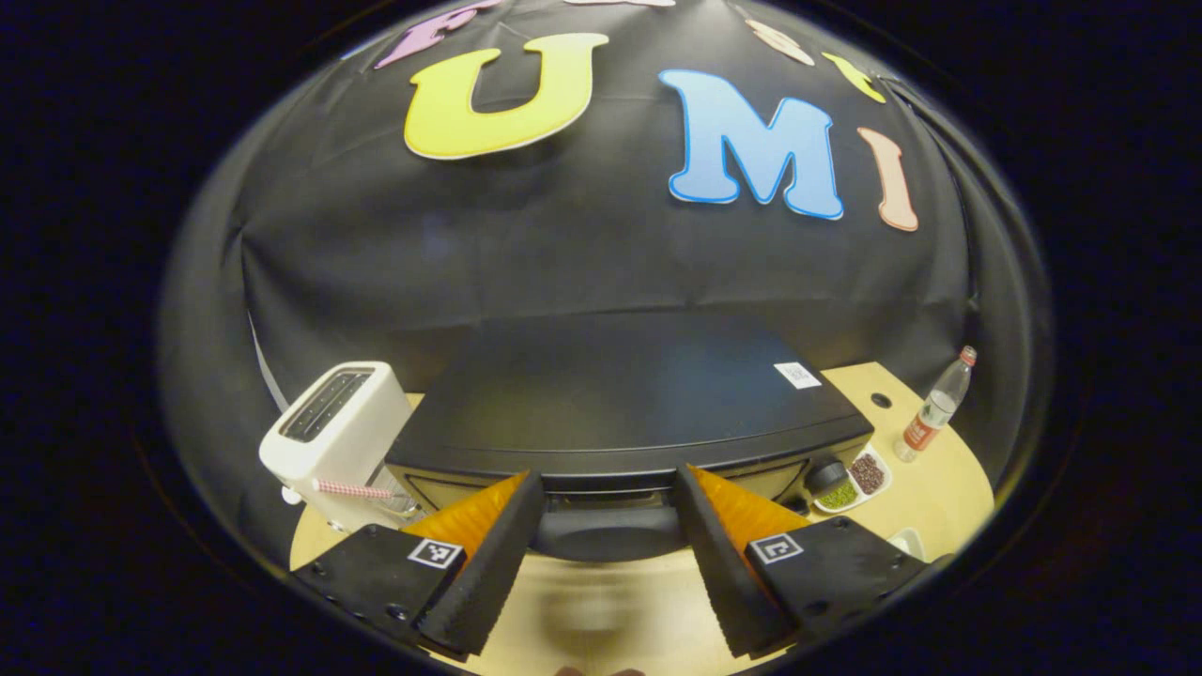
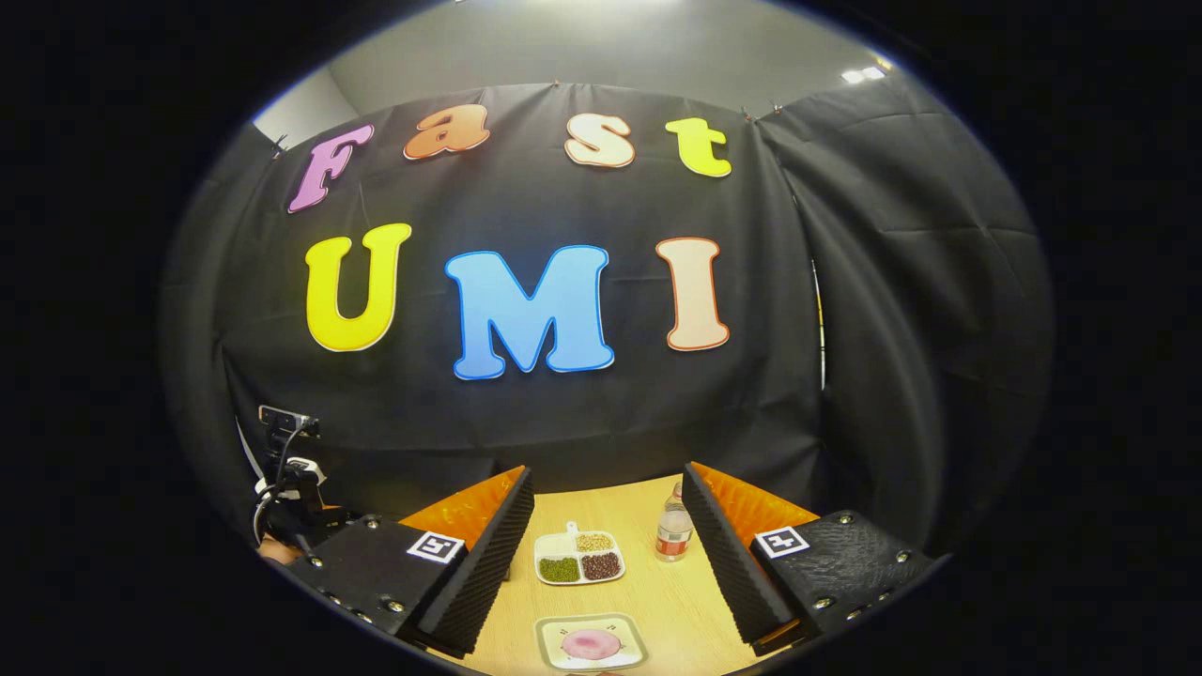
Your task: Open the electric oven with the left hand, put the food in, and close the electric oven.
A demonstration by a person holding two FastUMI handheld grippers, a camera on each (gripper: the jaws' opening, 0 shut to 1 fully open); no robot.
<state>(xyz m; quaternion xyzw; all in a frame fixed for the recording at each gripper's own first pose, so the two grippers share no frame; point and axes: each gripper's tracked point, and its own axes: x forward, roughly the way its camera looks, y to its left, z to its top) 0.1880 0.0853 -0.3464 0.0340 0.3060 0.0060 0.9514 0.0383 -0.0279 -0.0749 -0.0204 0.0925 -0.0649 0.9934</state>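
A: What's nearest in the left gripper view?

B: The left gripper (image 1: 608, 554), fingers spread wide and clasping nothing. Between them sits the oven's dark handle (image 1: 608, 531), with neither finger clearly touching it. Just behind rises the black electric oven (image 1: 629, 404), its door closed, on the wooden table (image 1: 939, 488).

A: And around the oven?

B: A white toaster (image 1: 335, 441) stands beside it on one side. On the other lie a small divided dish of beans (image 1: 853, 481) and, farther back, a clear bottle (image 1: 934, 406).

A: The right gripper view?

B: The right gripper (image 2: 608, 563) is also spread apart and empty. Close below its fingers rests a small plate carrying the pink food (image 2: 592, 644). Beyond that lies the bean dish, with the bottle upright just beside it, then the booth's black cloth wall (image 2: 526, 413).
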